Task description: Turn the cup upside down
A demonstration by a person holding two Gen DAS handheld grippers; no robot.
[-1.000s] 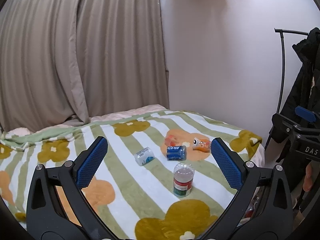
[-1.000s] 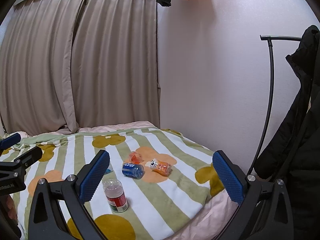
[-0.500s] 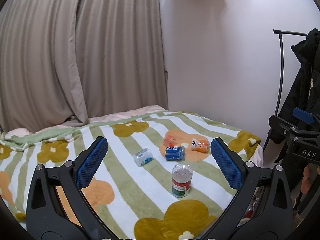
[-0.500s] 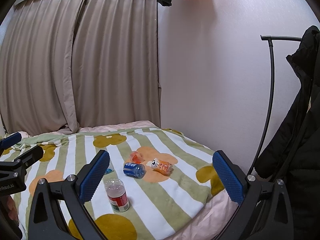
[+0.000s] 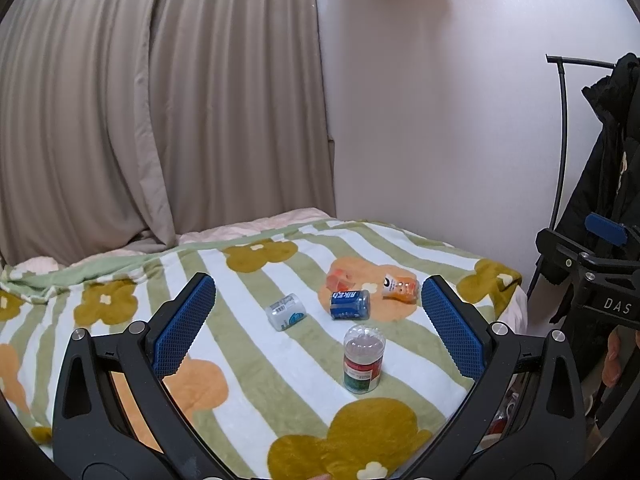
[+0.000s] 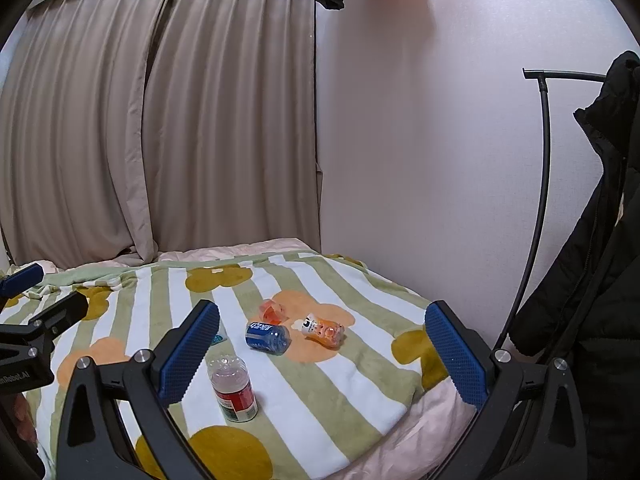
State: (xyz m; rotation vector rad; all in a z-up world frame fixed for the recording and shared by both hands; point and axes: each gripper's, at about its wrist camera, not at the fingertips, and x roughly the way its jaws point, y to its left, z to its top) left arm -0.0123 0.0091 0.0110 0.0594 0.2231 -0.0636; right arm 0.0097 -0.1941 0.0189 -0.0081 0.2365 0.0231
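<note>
Several small clear cups lie on a striped flower blanket (image 5: 248,392). One with a red and green label (image 5: 363,358) stands bottom-up near the front; it also shows in the right wrist view (image 6: 233,388). A blue cup (image 5: 349,304), an orange-white cup (image 5: 399,289), a pale orange cup (image 5: 339,278) and a white-blue cup (image 5: 286,312) lie on their sides behind it. My left gripper (image 5: 318,330) is open and empty, above the blanket, short of the cups. My right gripper (image 6: 322,356) is open and empty, held off the bed's right front.
Beige curtains (image 5: 160,120) hang behind the bed and a white wall (image 5: 440,120) stands to its right. A black coat on a metal rack (image 6: 592,260) is close on the right. The bed's pink edge (image 6: 420,428) drops off at front right.
Both grippers drifted slightly, so the cups sit a little lower left in the left view and right in the right view. Jaws stayed open. No cup moved.
</note>
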